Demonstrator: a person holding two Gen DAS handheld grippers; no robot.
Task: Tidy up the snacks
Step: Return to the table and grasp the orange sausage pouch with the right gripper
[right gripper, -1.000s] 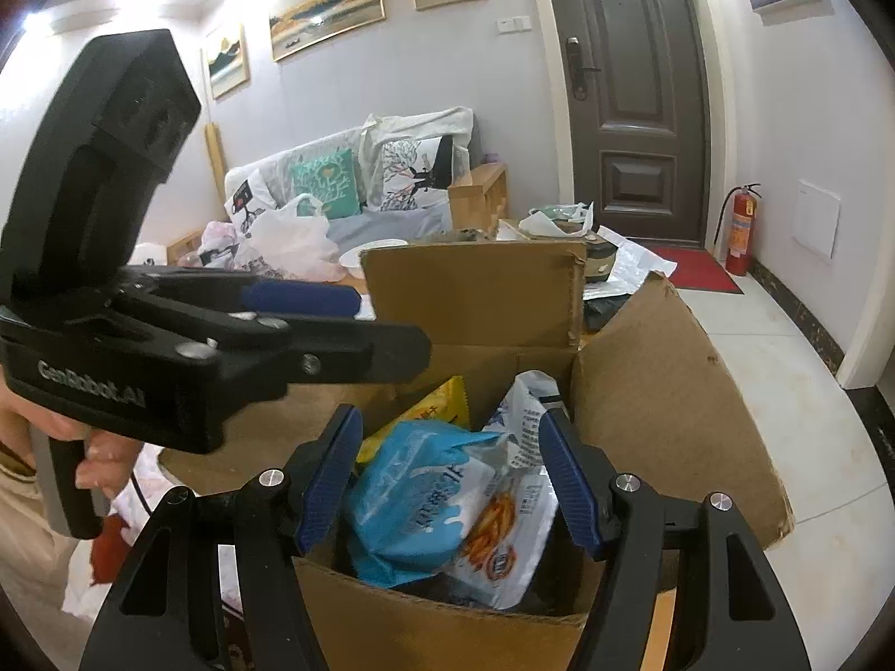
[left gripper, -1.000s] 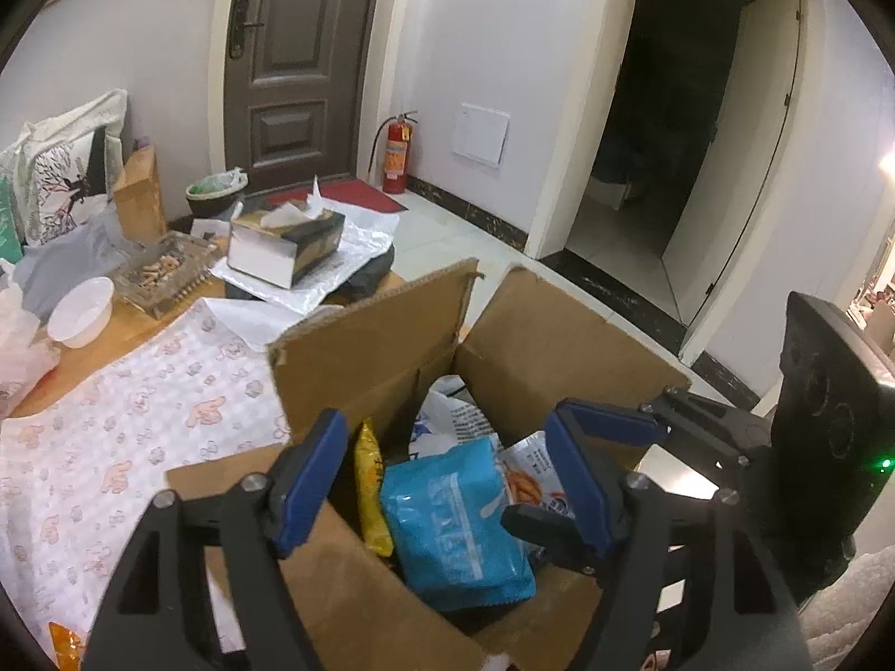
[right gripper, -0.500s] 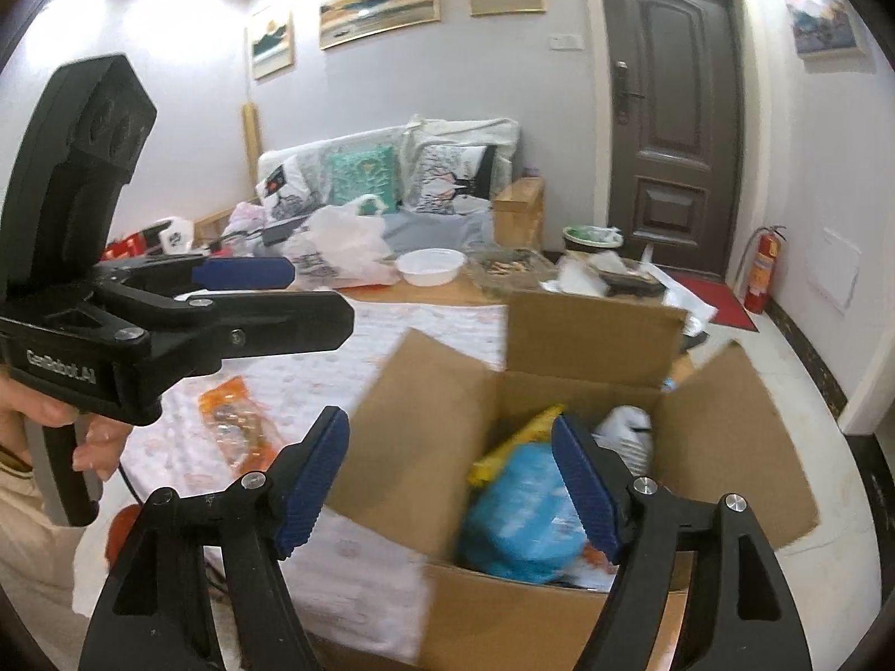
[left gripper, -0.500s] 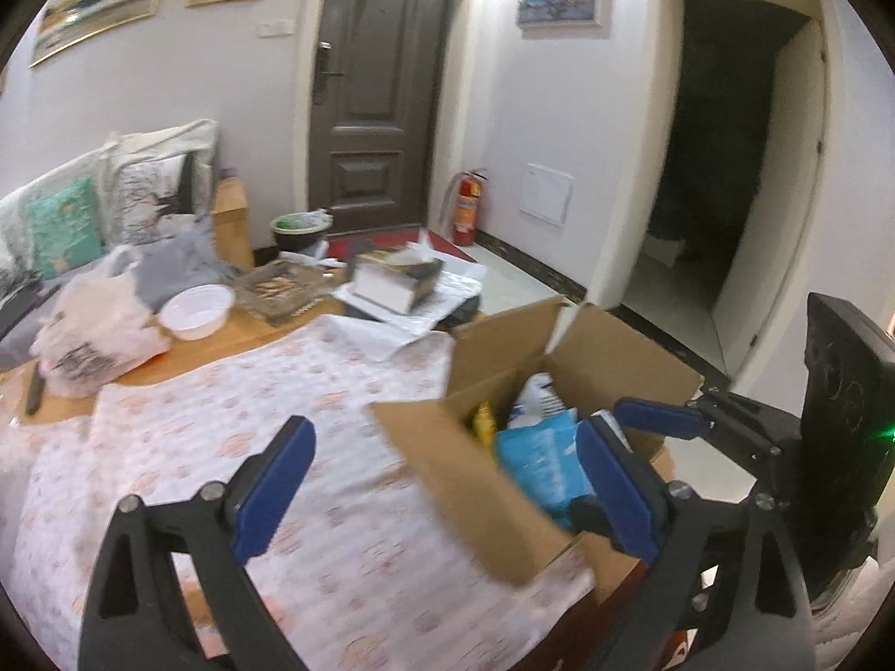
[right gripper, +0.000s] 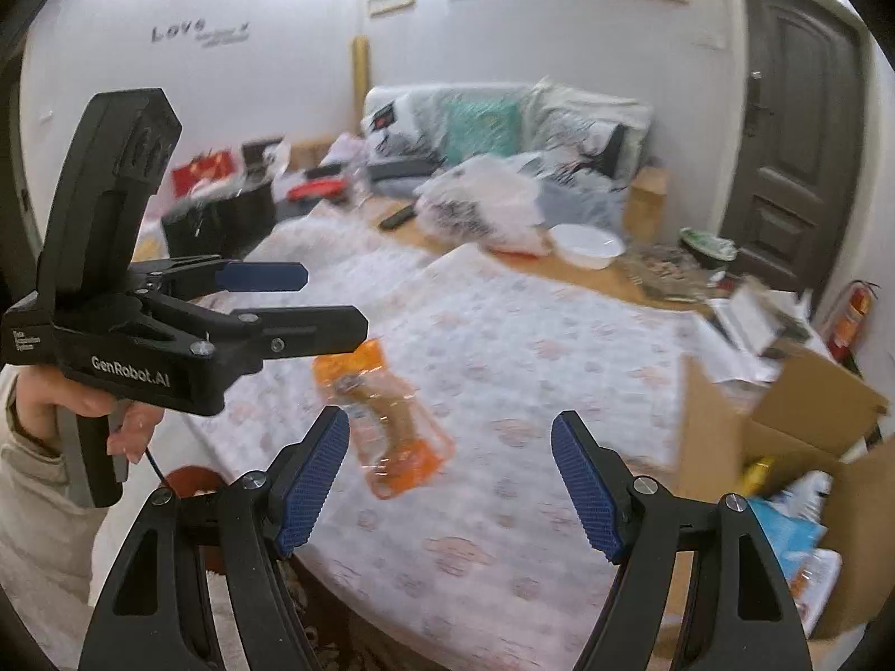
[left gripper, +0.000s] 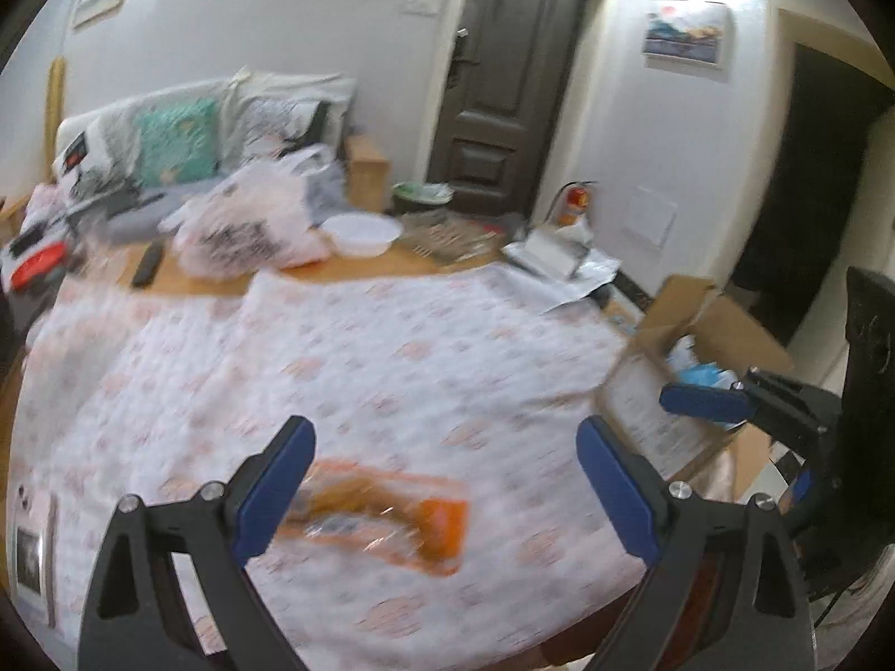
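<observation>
The orange snack packet lies flat on the patterned tablecloth, well apart from the cardboard box at the table's end, and everything about the next reach depends on how it sits. It lies just ahead of the left gripper, a little toward that tool's left blue pad, with nothing between the two. In the right wrist view it also lies ahead of the right gripper, again off toward the left finger. I'd judge the left hand the nearer one. The packet's long axis runs crosswise to the left fingers as that camera shows it, but slants away from the box in the right view, so some turning of the wrist looks necessary to close across its narrow side.

Both tools stand spread wide, empty, touching nothing.

The packet is crinkly film, clear in the middle with solid orange ends, and seems to hold something tan and lumpy, though blur makes that hard to be sure of. It should slide and crumple easily. The cloth under it is soft, pale, printed with small pinkish motifs. The box is plain brown corrugated card with its flaps up, already holding a blue bag and a yellow packet.
</observation>
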